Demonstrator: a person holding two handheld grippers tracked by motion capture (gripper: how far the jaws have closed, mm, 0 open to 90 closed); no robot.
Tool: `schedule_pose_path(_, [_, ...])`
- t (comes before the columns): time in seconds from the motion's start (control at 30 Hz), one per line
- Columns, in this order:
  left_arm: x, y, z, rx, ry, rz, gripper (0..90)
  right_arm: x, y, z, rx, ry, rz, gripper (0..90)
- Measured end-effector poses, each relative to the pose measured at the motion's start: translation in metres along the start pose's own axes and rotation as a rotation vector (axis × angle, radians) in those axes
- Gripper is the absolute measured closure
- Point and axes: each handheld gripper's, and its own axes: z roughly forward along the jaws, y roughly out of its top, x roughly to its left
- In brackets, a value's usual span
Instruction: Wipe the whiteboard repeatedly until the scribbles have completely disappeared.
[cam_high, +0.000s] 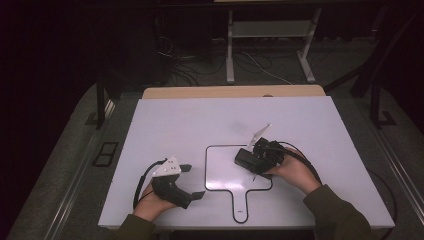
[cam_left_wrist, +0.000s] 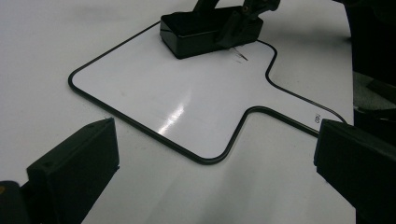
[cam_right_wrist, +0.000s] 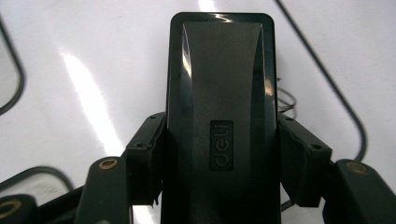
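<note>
One eraser (cam_right_wrist: 219, 116) on one whiteboard (cam_high: 225, 170) — right gripper (cam_right_wrist: 219, 163) jaws clamp it, left gripper (cam_left_wrist: 215, 158) jaws apart.

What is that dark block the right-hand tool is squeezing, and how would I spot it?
Start at the white table, then find the paddle-shaped whiteboard outlined in black at its near middle. On its right part sits a black oblong eraser clamped by the right gripper; it bears a small "deli" label and is the one solid dark block there.

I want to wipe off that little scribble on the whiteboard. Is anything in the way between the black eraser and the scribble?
Nothing visible is. The right gripper holds the eraser flat on the whiteboard, and the small scribble sits right beside the eraser on bare board. The left gripper rests open, off to the side.
</note>
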Motion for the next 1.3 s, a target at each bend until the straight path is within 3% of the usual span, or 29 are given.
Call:
schedule_pose_path(0.77, [0.000,0.000,0.000,0.003,-0.002,0.002,0.0,-0.048,0.021,0.011,0.006,-0.047,0.096,38.4])
schedule_pose_path(0.93, [0.000,0.000,0.000,0.004,-0.002,0.003,0.0,-0.048,0.021,0.011,0.007,-0.049,0.095,38.4])
schedule_pose_path(1.3, [0.000,0.000,0.000,0.004,-0.001,0.004,0.0,-0.025,0.010,0.004,0.017,-0.032,0.045,38.4])
